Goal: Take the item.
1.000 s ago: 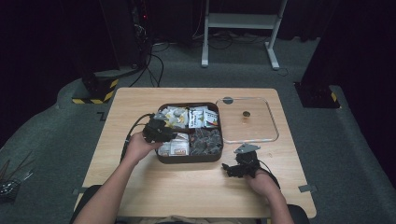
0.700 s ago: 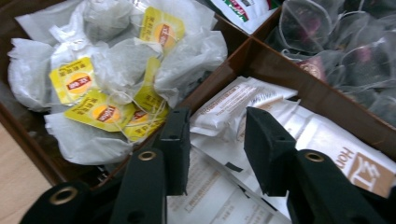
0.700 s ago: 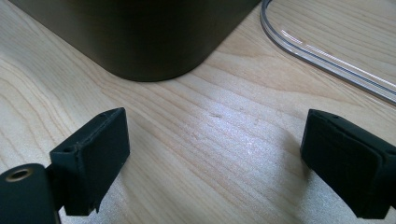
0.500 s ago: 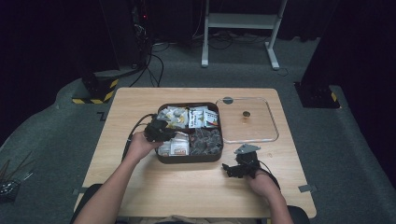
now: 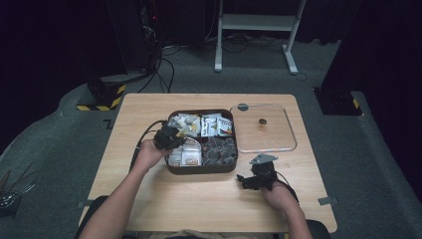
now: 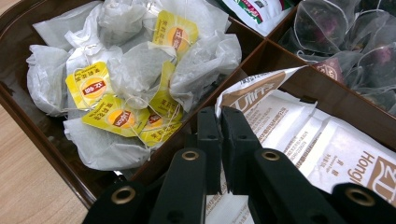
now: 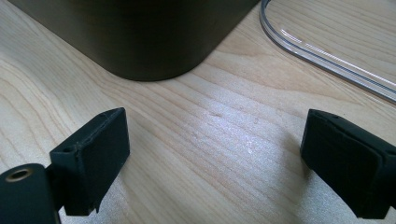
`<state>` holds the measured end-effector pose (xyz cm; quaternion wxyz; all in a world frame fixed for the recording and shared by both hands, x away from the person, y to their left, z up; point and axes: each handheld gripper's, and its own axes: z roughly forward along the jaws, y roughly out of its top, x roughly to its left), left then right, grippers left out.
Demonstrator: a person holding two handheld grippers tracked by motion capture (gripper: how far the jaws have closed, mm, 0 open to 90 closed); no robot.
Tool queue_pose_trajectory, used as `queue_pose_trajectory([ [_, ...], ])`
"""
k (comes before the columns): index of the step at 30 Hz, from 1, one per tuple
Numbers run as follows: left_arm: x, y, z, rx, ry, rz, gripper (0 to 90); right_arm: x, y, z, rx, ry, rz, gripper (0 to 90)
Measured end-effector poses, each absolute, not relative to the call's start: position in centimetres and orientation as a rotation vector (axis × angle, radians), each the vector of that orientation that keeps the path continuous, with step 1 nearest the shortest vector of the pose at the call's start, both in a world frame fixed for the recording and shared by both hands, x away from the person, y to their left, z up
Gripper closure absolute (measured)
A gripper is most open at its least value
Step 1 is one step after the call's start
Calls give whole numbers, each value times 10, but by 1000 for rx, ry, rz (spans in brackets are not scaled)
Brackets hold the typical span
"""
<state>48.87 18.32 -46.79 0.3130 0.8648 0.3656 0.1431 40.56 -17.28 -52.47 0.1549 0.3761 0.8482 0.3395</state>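
Observation:
A dark brown compartment box point(image 5: 201, 170) stands mid-table. In the left gripper view its rear-left cell holds yellow-tagged tea bags point(image 6: 126, 70), and beside them lie white and brown sachets point(image 6: 327, 140). My left gripper point(image 5: 171, 137) hovers over the box's left side. Its jaws point(image 6: 219, 116) stand almost together above the divider, just at a sachet's corner, and I can make out nothing clamped between them. My right gripper point(image 5: 246, 180) rests on the table off the box's front right corner point(image 7: 140, 32), open point(image 7: 215, 154) with bare wood between the jaws.
A clear lid point(image 5: 288, 144) with a small knob point(image 5: 262, 121) lies flat to the right of the box, its rim point(image 7: 322, 51) close to my right gripper. Mesh pyramid bags point(image 6: 345, 37) and printed packets point(image 6: 254, 9) occupy the other cells. Cables run along the floor beyond the table.

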Motion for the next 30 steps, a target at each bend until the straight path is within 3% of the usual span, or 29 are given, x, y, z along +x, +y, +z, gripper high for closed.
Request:
queue_pose_trajectory([
  [30,481,200,-449,2189,978,337,878,406,-173,-525,1077,2431,973,79],
])
